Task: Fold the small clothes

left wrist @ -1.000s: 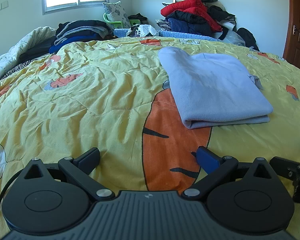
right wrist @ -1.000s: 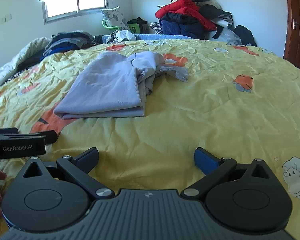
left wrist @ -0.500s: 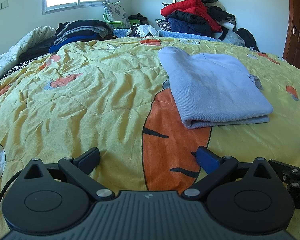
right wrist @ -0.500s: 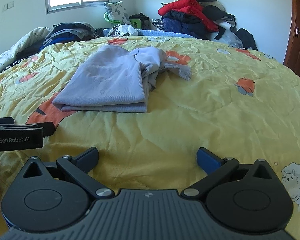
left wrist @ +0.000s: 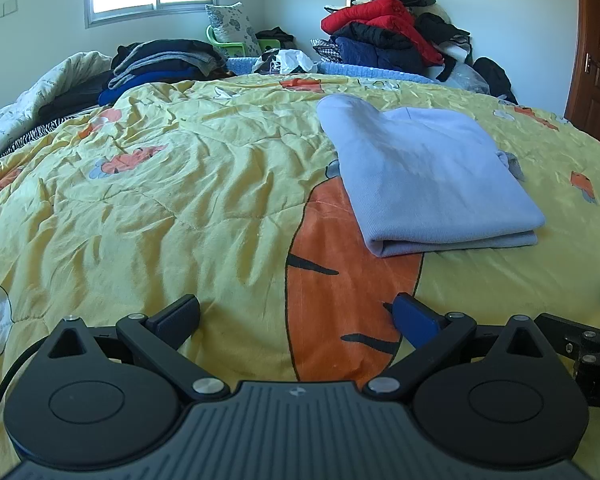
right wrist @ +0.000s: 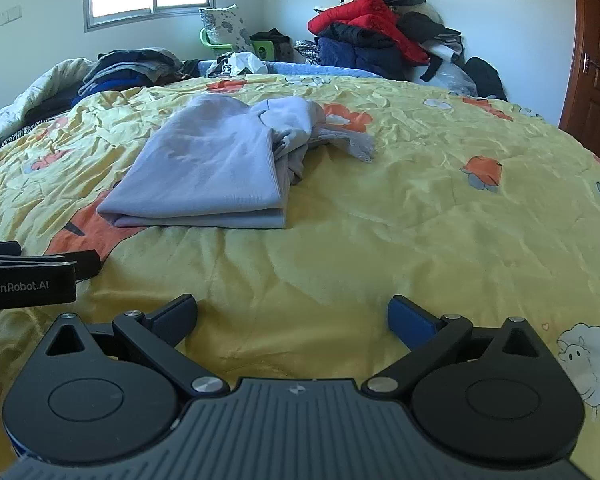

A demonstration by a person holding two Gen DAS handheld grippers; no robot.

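Observation:
A light lilac garment (left wrist: 428, 176) lies folded flat on the yellow bedspread (left wrist: 160, 200), ahead and to the right of my left gripper (left wrist: 298, 312). In the right wrist view the same garment (right wrist: 216, 168) lies ahead to the left, with a bunched sleeve or hood (right wrist: 332, 136) spilling out at its far right side. My left gripper is open and empty, low over the orange carrot print. My right gripper (right wrist: 292, 312) is open and empty, low over the bedspread (right wrist: 420, 220), well short of the garment.
The left gripper's body (right wrist: 28, 280) shows at the left edge of the right wrist view. A heap of red and dark clothes (left wrist: 384, 36) stands at the far right. Folded dark clothes (left wrist: 160, 64) lie at the far left. A wooden door (left wrist: 596, 48) is at the right.
The right gripper has drifted a little and turned slightly, so the garment sits a bit more central in its view. The left gripper has barely moved. Both stay open.

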